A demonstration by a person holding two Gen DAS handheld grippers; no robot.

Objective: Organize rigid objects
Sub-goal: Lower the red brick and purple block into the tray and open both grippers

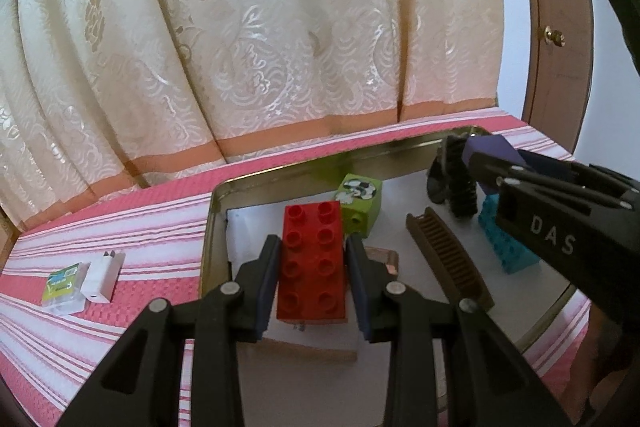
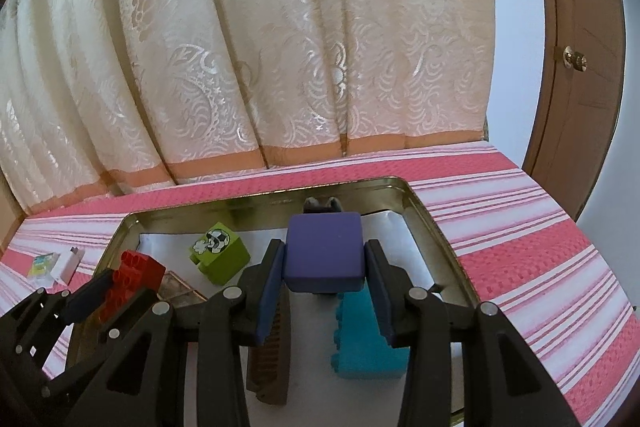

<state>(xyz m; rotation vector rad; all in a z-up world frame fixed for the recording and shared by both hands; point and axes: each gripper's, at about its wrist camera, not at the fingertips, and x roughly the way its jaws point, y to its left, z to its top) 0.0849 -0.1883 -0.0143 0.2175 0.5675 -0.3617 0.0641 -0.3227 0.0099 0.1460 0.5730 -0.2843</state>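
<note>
A red brick (image 1: 312,263) is pinched by the left gripper (image 1: 314,283) and a purple block (image 2: 325,251) by the right gripper (image 2: 325,283), both held over the tin tray (image 1: 216,227) beneath, presumably for sorting.

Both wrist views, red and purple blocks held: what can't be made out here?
- Black toothed item: left view, half hidden behind the purple block and right gripper; identity unclear.
- Teal brick: right view, top covered by the purple block.
- Small packet beside the white charger: too small to read.
- Red brick: whether it rests on the tray, hidden by the left gripper.
</note>
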